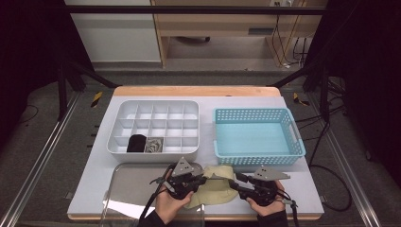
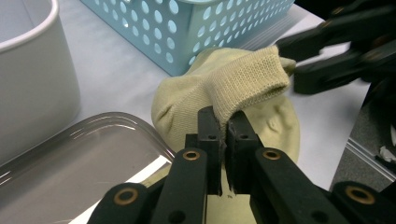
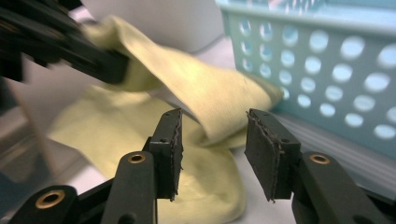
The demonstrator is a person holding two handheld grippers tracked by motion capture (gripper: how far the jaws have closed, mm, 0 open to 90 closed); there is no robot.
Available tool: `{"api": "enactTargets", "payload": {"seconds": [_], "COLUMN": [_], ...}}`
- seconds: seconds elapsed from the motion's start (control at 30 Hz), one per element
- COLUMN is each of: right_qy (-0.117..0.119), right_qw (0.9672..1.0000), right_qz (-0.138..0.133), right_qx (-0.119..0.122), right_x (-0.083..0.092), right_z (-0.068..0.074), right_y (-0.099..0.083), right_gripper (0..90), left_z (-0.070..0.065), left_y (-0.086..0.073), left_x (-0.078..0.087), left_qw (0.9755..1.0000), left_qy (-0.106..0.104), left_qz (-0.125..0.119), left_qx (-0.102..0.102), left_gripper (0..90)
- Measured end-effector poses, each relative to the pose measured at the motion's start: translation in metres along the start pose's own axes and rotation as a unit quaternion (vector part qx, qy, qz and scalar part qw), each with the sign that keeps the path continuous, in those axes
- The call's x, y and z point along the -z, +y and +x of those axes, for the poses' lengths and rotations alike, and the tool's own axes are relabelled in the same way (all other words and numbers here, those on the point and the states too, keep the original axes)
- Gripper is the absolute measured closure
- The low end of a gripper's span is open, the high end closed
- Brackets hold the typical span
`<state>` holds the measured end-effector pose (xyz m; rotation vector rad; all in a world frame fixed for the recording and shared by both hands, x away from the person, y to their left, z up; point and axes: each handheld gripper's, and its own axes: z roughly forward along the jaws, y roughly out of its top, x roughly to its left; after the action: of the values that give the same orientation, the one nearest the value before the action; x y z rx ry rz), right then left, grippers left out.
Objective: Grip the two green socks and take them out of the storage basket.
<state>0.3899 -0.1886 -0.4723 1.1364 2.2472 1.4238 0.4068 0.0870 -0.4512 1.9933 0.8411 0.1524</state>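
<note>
Just in front of the blue basket point(image 1: 257, 132), a pale yellow sock point(image 1: 215, 187) lies on the white table point(image 1: 293, 187). At the basket's near left corner, the left gripper point(image 2: 226, 126) pinches the sock's ribbed cuff, lifting it off the table. Beside it, the right gripper point(image 3: 212, 140) stands with jaws parted, pads clear of the cloth.

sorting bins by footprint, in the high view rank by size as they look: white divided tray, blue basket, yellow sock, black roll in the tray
1-2. white divided tray and blue basket: look alike, no clear winner
3. yellow sock
4. black roll
</note>
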Motion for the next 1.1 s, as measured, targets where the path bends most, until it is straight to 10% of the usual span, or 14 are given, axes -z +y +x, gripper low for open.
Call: {"api": "enactTargets", "payload": {"seconds": [0.2, 0.47, 0.7, 0.9, 1.1], "right_qy": [0.0, 0.058, 0.005, -0.059, -0.062], "right_qw": [1.0, 0.9979, 0.997, 0.9973, 0.998], "right_qz": [-0.002, 0.028, 0.072, 0.043, 0.009], "right_qx": [0.003, -0.003, -0.029, -0.007, 0.006], "right_x": [-0.004, 0.028, 0.016, -0.006, -0.001], "right_z": [-0.002, 0.011, -0.001, -0.013, -0.009], "right_y": [-0.001, 0.016, 0.019, 0.013, 0.012], "right_gripper": [85.5, 85.7, 82.6, 74.6, 66.3], "left_z": [-0.002, -0.013, -0.009, -0.004, 0.0], "left_y": [0.0, -0.003, -0.006, -0.007, -0.008], "left_x": [0.009, 0.03, 0.018, 0.009, 0.009], "left_qw": [0.9999, 0.9992, 0.9989, 0.9986, 0.9989], "left_qy": [-0.011, -0.038, -0.038, -0.034, -0.024], "left_qz": [-0.008, -0.004, 0.015, 0.017, 0.004], "left_qx": [0.003, 0.014, 0.025, 0.036, 0.041], "left_gripper": [84.9, 84.6, 83.9, 83.7, 82.7]}}
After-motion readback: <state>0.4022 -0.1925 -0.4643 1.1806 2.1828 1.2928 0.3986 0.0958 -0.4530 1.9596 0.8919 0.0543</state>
